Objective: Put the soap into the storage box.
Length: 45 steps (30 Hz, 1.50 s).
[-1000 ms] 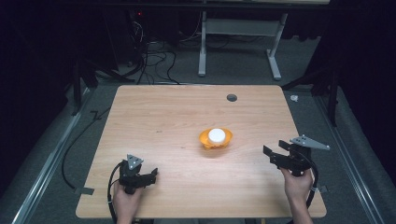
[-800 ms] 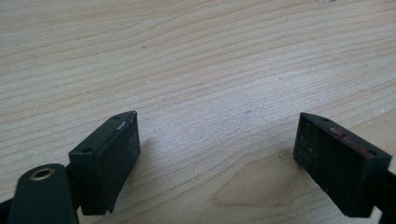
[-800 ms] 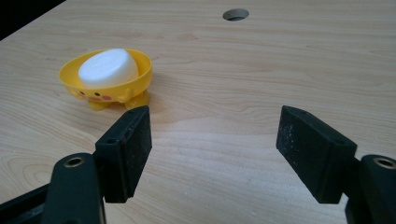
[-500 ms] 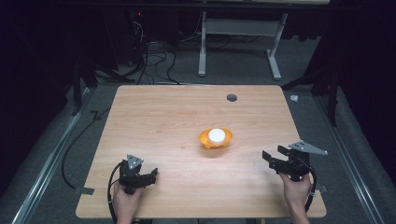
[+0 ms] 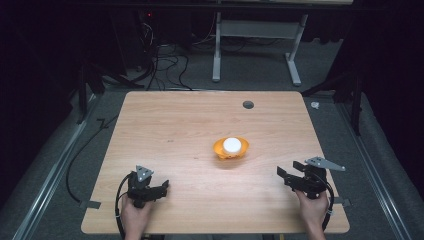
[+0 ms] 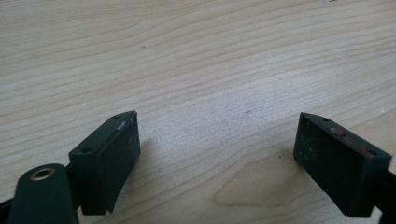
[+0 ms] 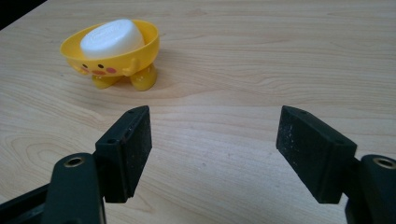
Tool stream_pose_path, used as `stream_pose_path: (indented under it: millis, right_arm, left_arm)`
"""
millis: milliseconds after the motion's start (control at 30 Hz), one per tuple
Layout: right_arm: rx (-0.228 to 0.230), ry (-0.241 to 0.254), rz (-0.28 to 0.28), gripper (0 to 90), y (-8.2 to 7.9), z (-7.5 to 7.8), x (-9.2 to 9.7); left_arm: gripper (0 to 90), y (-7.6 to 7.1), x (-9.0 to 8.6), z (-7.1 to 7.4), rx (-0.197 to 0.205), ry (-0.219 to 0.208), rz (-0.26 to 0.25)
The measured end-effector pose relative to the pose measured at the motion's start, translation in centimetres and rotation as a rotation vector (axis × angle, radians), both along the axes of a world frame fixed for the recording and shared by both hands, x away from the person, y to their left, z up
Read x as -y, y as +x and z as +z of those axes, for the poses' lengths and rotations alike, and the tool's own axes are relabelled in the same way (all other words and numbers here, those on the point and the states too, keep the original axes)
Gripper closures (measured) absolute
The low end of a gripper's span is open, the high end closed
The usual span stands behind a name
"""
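1. High view. Item: wooden counter (image 5: 180, 130), carrying one yellow dish (image 5: 230, 149) with a white soap bar (image 5: 232, 145) lying in it, near the middle and somewhat to the right. The left gripper (image 5: 162, 186) rested at the near left edge, jaws pointing toward the centre; the dish lay well apart, ahead of and beyond those jaws. The right gripper (image 5: 287, 173) was held at the near right edge, jaws pointing toward the dish, which sat ahead of them with bare counter between. Both pairs of jaws were empty. A small dark hole (image 5: 248, 104) was noted in the far part of the counter.

2. Left gripper view. Item: left gripper (image 6: 215, 144), jaws spread wide, nothing between them. Bare wood grain of the counter (image 6: 196, 60) lay under and ahead of the jaws.

3. Right gripper view. Item: right gripper (image 7: 212, 140), jaws spread wide, nothing between them. The yellow dish (image 7: 126, 56), with a small face and two stub feet on its front, stood upright ahead of the jaws and off toward the left-hand jaw, clearly apart from it. The soap bar (image 7: 111, 37) lay inside the dish, tilted slightly and rising above the rim.

4. Progress, as judged. Nothing was gripped or touched; soap in the dish, dish standing free. The work appeared to be at its opening stage: the right gripper was aimed at the dish, and the approach, grasp and any lifting or moving were all left to do.
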State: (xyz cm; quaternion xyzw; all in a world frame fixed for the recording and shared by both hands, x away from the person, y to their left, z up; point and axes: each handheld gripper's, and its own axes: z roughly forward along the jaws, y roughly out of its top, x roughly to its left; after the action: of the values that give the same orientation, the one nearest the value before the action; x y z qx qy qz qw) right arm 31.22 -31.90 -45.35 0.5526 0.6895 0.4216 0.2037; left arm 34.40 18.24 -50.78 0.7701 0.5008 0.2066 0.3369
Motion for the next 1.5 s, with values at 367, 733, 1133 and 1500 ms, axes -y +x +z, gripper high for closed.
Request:
stream_pose_path:
  millis: [367, 733, 1133, 1500]
  right_arm:
    - [-0.040, -0.025, 0.014, 27.4, 0.2, -1.5, -1.0]
    - [-0.070, -0.065, 0.023, 27.4, 0.5, -3.1, -1.8]
    - [-0.097, -0.112, 0.026, 27.4, 0.8, -4.3, -2.6]
    - [-0.099, -0.195, 0.028, 26.2, 0.9, -4.7, -3.4]
  left_arm:
    - [14.9, 0.0, 0.0, 0.0, 0.000, 0.000, -0.001]
    - [14.9, 0.0, 0.0, 0.0, 0.000, 0.000, -0.002]
    - [14.9, 0.0, 0.0, 0.0, 0.000, 0.000, -0.002]
    - [14.9, 0.0, 0.0, 0.0, 0.000, 0.001, -0.001]
